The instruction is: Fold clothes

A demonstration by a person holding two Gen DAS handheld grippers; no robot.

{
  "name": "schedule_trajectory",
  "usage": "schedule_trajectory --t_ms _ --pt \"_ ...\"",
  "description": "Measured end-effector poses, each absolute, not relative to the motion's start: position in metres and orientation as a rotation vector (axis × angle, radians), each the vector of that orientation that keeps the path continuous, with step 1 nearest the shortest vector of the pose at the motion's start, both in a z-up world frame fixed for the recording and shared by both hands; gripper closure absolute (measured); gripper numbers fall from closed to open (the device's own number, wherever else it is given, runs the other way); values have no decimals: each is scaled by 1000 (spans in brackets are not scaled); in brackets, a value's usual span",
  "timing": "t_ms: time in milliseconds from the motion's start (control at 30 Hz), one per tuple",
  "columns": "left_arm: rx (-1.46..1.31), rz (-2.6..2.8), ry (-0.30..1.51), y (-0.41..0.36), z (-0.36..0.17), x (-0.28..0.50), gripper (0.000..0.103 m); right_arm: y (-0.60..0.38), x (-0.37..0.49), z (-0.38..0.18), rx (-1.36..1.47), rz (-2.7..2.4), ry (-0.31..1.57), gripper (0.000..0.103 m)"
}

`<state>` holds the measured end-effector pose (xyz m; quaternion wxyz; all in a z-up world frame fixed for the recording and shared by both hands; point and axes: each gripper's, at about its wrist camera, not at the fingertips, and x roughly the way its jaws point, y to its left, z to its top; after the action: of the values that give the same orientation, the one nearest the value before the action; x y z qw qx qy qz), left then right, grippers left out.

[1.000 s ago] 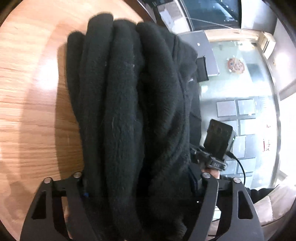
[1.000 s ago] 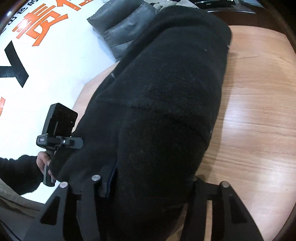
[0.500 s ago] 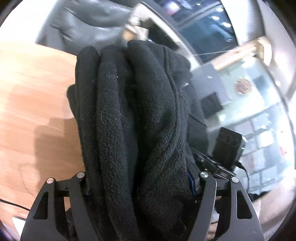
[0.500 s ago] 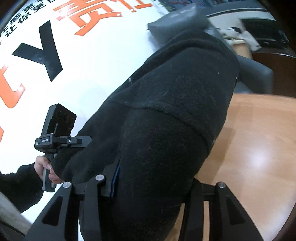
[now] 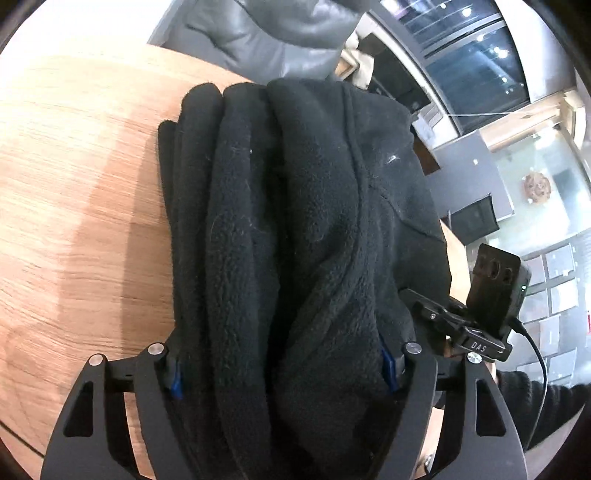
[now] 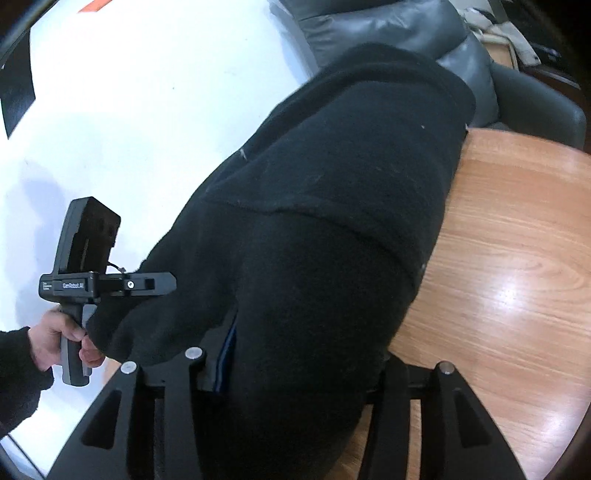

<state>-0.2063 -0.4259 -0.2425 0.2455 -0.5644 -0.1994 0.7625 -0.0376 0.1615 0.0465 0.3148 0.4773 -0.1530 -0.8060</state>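
The left gripper (image 5: 284, 373) squeezes a thick black fleece (image 5: 295, 229), bunched in folds between its two fingers. The fleece sticks out ahead, over the wooden table (image 5: 74, 184). The right gripper (image 6: 291, 373) squeezes the same fleece too.

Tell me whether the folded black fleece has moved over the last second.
Yes. The black fleece, clamped in both hand-held grippers, has been carried toward the table's far edge: the grey chair now shows just beyond it.
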Motion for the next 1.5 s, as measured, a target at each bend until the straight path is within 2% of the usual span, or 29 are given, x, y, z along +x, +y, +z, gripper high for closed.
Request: schedule_trajectory --t_ms 67,100,200,400,567,733,833,933,1033,1133,1233,1333,1400,1500 --pt "-1537 2094 -544 -425 -241 -204 22 165 -40 51 1270 -2122 -368 52" --pt "-1544 2115 -524 -428 -238 -204 16 160 -53 52 1278 -2121 -355 52" --pt "-1570 2203 -434 -435 -222 -201 7 168 -62 60 1322 -2112 -338 43" --pt "-1523 2565 -235 -431 -141 -142 6 207 -46 103 1436 -2103 -173 38" --pt "-1373 2800 -347 -426 -49 -53 0 290 -13 202 1279 -2205 64 37" --pt "-1206 2915 -357 -374 40 18 0 278 -15 314 1085 -2294 140 37" --pt "-1112 2969 -288 -353 92 16 0 275 -44 358 948 -2348 225 37" --pt "-1063 3024 -230 -339 119 34 0 318 -32 406 855 -2416 273 25" --pt "-1094 3036 -225 -321 115 36 0 320 12 428 785 -2456 295 19" --pt "-1141 3031 -261 -295 81 28 0 323 28 410 764 -2455 256 11" --pt "-1322 3036 -263 -279 17 8 0 289 35 369 831 -2408 212 9" --pt "-1516 3018 -218 -267 -40 -9 0 245 39 304 976 -2362 219 9" --pt "-1635 2981 -138 -257 -65 -15 2 224 41 267 1100 -2333 229 10" --pt "-1648 2965 -80 -249 -68 -8 1 200 39 238 1267 -2301 229 13"
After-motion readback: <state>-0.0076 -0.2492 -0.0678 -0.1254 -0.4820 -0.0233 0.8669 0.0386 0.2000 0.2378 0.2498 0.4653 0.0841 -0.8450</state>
